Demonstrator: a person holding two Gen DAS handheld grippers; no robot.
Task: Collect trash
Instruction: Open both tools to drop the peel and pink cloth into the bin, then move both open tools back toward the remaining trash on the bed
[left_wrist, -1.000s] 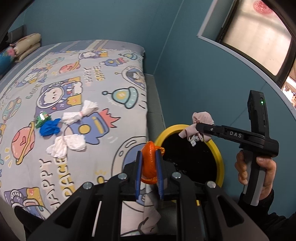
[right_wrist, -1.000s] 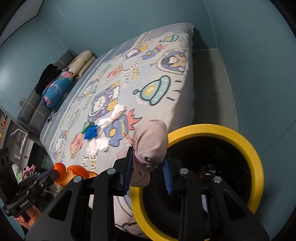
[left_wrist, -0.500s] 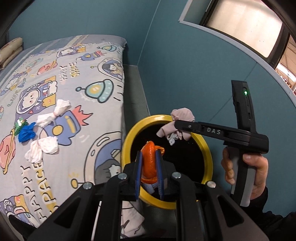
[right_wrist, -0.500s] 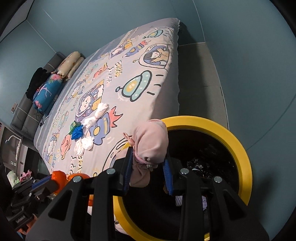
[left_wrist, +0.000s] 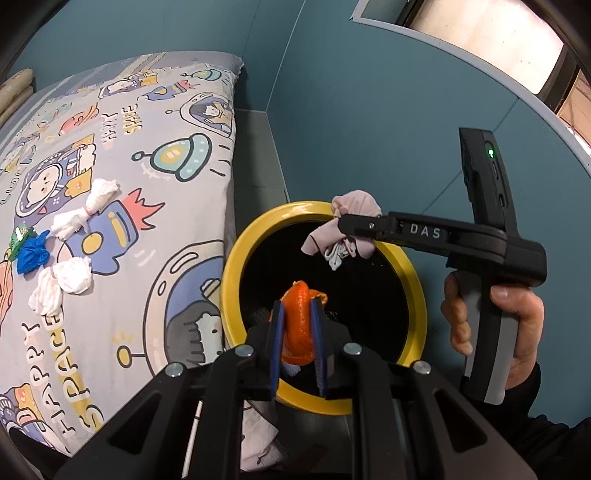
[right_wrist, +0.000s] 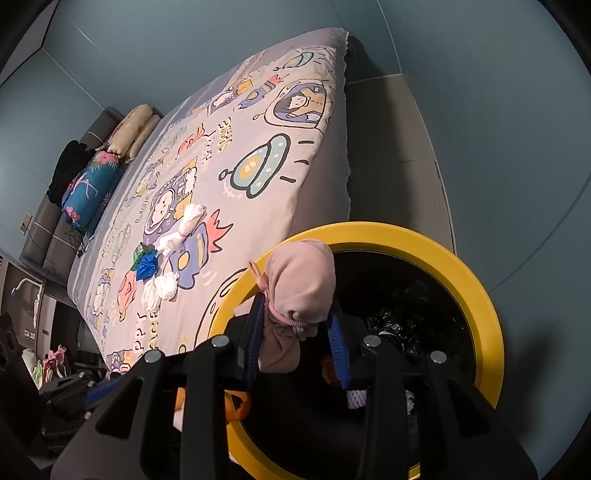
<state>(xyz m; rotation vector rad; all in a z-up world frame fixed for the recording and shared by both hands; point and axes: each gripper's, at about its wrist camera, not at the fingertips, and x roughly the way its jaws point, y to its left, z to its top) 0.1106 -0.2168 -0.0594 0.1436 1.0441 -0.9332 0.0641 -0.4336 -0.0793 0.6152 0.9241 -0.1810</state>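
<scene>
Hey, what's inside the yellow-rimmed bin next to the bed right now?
Inside the round yellow-rimmed bin the right wrist view shows a dark, crinkled, shiny liner or bag and a pale scrap low down. Most of the interior is black shadow, and the tools cover the near part.

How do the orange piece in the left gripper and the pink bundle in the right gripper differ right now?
The orange peel is a bright, curled rind; the pink cloth bundle is pale, soft and tied with a band. The peel is the smaller, clamped in the shut left gripper; the bundle bulges beyond the right gripper, whose jaws are opening around it. Both hang over the yellow-rimmed bin.
</scene>
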